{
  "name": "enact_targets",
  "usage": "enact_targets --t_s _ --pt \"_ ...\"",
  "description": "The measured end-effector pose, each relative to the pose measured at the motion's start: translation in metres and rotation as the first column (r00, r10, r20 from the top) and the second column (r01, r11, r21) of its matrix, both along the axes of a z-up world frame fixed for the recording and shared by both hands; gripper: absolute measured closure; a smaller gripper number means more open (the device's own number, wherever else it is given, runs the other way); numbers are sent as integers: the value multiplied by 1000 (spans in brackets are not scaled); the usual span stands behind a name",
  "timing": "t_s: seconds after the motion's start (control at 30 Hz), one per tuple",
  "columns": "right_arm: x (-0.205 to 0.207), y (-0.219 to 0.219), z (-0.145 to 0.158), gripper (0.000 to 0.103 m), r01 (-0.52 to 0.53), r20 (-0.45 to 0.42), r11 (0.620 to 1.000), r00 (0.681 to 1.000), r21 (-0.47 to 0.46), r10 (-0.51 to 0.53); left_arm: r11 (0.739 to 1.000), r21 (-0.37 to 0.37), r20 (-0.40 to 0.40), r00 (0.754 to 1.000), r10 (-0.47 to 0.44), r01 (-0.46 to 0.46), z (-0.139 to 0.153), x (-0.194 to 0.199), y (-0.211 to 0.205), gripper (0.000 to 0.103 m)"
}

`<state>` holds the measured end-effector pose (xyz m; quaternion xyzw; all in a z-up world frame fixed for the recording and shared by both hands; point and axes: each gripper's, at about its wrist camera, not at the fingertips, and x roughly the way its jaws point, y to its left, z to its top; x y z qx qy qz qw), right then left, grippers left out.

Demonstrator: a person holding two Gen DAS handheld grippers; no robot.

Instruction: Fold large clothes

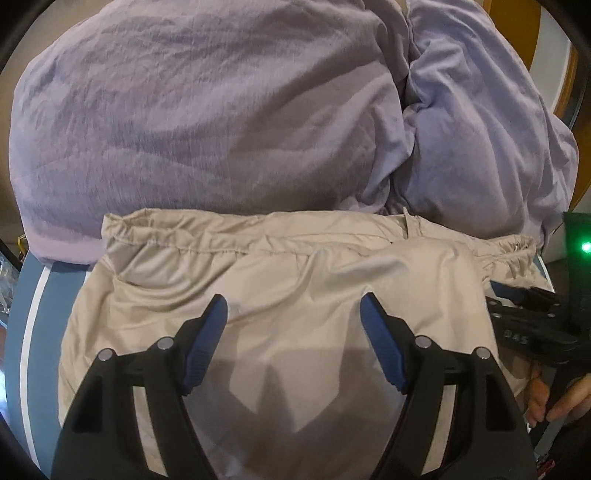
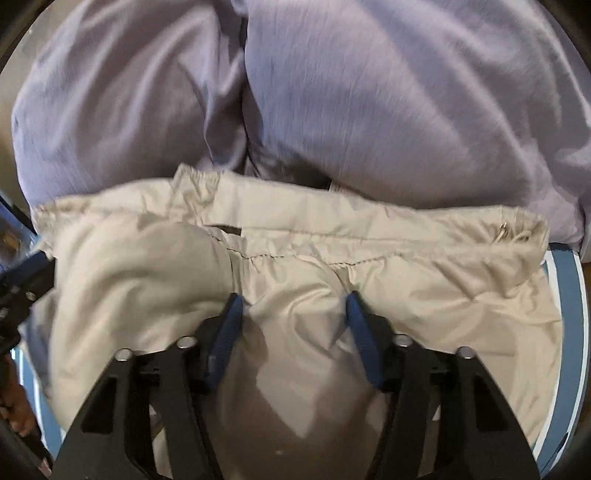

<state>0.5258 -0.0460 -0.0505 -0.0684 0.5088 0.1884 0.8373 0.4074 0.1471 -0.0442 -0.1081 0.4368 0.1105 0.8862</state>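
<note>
A beige garment [image 1: 280, 288] with an elastic waistband [image 1: 229, 240] lies on a blue surface, waistband away from me. It also shows in the right wrist view [image 2: 295, 266], with its waistband [image 2: 369, 236] running across. My left gripper [image 1: 293, 306] is open just above the beige cloth, its blue pads [image 1: 380, 339] empty. My right gripper [image 2: 293, 306] is open over the same cloth near the waistband and holds nothing. The right gripper's body shows at the right edge of the left wrist view [image 1: 532, 317].
A large lilac garment [image 1: 221, 118] lies bunched behind the beige one; it also shows in the right wrist view [image 2: 369, 103]. The blue surface with a white stripe [image 1: 40, 314] shows at the left, and its edge [image 2: 569, 332] at the right. A wooden frame [image 1: 524, 33] stands at the far right.
</note>
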Motion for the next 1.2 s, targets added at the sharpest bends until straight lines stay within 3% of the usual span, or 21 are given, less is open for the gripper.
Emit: enact_targets --t_s 0.1,0.3,0.67,1.2 --pt "0 4 -2 84 -18 11 1000 1000 -17 18 1000 1 1 1000 0 0 -1 1 0 28" --pt "4 1 4 95 -6 36 1000 999 3 6 1000 2 7 1000 5 -5 -1 3 3 27" --pt "31 -11 51 97 82 144 991 985 104 -97 1000 15 33 999 12 -12 6 7 3 27" --pt "37 -7 20 96 89 87 992 992 95 -97 998 54 29 999 27 -29 -9 17 2 27"
